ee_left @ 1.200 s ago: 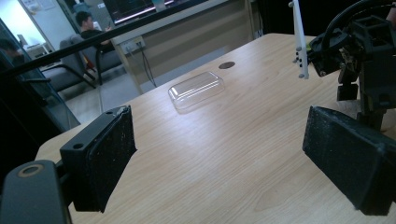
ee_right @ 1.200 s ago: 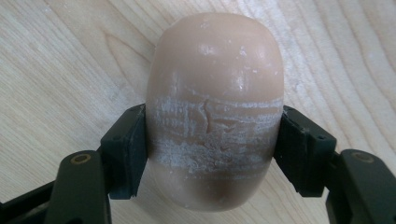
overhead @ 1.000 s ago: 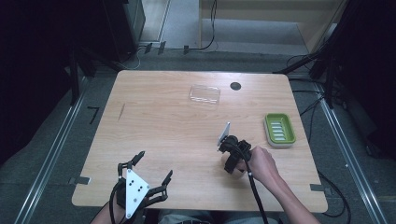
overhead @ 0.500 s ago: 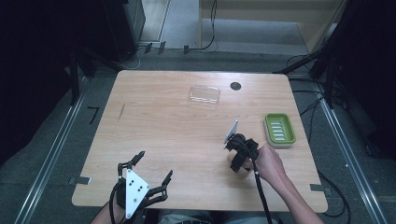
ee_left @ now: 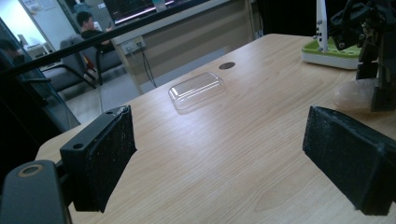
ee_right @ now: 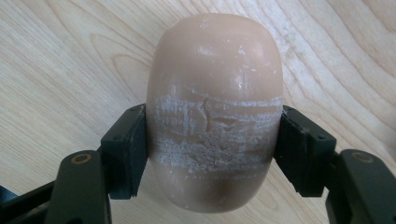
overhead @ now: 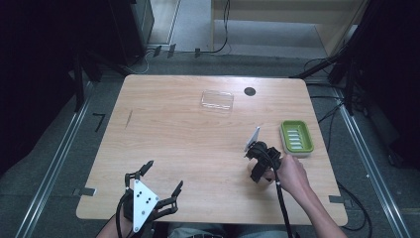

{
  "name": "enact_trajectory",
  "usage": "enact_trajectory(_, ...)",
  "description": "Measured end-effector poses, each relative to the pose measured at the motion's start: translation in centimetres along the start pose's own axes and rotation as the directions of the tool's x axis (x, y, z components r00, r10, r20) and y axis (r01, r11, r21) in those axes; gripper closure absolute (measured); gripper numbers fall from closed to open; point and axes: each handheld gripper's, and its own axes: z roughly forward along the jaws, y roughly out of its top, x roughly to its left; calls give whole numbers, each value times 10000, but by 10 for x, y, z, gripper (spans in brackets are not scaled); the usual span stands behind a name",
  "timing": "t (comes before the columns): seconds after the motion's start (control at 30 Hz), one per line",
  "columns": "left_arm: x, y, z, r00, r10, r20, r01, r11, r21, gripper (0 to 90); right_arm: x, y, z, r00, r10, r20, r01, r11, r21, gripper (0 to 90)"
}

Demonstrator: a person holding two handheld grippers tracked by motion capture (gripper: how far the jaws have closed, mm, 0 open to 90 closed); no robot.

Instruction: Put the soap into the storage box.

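A peach oval soap bar (ee_right: 215, 112) sits between the jaws of my right gripper (ee_right: 212, 154), which press on both its sides. In the high view that right gripper (overhead: 256, 172) points down at the table's right middle, just left of a green soap dish (overhead: 296, 138). The left gripper view shows the soap (ee_left: 352, 93) low at the tabletop; I cannot tell whether it touches the wood. My left gripper (overhead: 163, 174) rests near the front edge, jaws wide apart and empty, seen up close (ee_left: 219, 154).
A clear plastic lid (overhead: 217, 100) lies at the back middle of the table, beside a black round hole (overhead: 249, 91). The green dish (ee_left: 345, 51) stands near the right edge. Bare wood (overhead: 188, 139) spreads between the grippers.
My right gripper has shifted rightward with the soap, closer to the green dish. The left gripper has stayed put.
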Motion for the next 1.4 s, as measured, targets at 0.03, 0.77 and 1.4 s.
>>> enact_trajectory(0.03,0,0,0,10000,-5,0,5,10000,2,99,-2,-2,0,10000,-19,17,19,10000,25,333)
enact_trajectory(0.77,0,0,0,10000,-8,-10,8,10000,1,99,-23,-19,-2,9982,591,58,-592,9981,170,334)
enact_trajectory(1.4,0,0,0,10000,-13,1,13,10000,-3,99,-45,-33,-7,9930,1178,108,-1179,9930,122,334)
